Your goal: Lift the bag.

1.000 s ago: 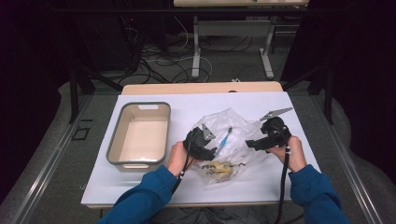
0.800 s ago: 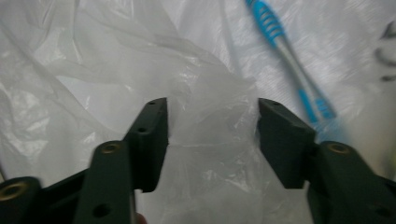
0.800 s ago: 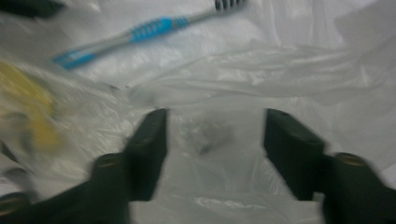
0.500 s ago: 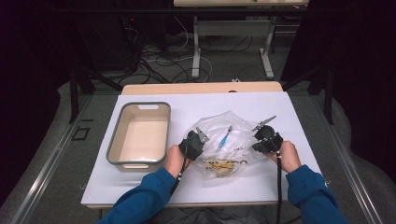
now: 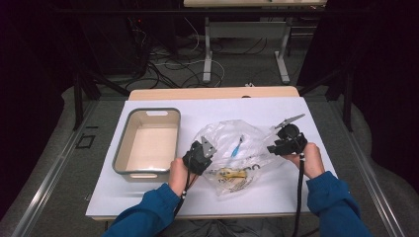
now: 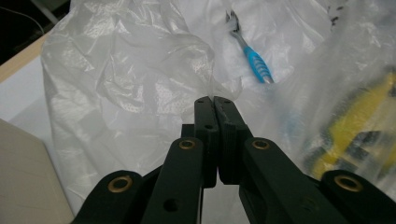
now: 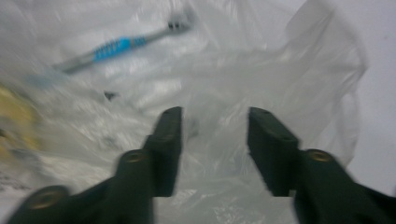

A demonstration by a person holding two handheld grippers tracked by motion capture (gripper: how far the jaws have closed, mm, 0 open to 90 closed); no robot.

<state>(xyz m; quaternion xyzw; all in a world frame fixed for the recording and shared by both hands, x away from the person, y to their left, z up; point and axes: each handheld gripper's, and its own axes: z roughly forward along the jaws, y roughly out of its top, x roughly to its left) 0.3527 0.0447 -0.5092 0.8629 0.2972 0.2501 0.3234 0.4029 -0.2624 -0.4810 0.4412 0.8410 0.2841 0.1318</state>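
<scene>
A crumpled clear plastic bag (image 5: 247,136) lies in the middle of the white table. Inside it are a blue-handled toothbrush (image 5: 237,146) (image 6: 254,63) (image 7: 116,46) and a yellow item (image 5: 231,174) (image 6: 345,126). My left gripper (image 5: 206,151) (image 6: 214,99) is at the bag's left edge, shut, with a fold of the film bunched at its tips. My right gripper (image 5: 272,148) (image 7: 215,114) is at the bag's right edge. Its jaws have just been opening and now stand apart, with loose bag film (image 7: 280,70) behind the gap and nothing pinched.
A grey-rimmed beige tray (image 5: 121,148) stands left of the bag, close to my left hand. The table's wooden back edge (image 5: 212,93) lies beyond. Bare white table (image 5: 257,197) shows in front of the bag and to its right.
The left gripper closed on the bag's left edge and drew slightly left and nearer. The right gripper dipped onto the bag's right side, then shifted back right with its jaws parted.
</scene>
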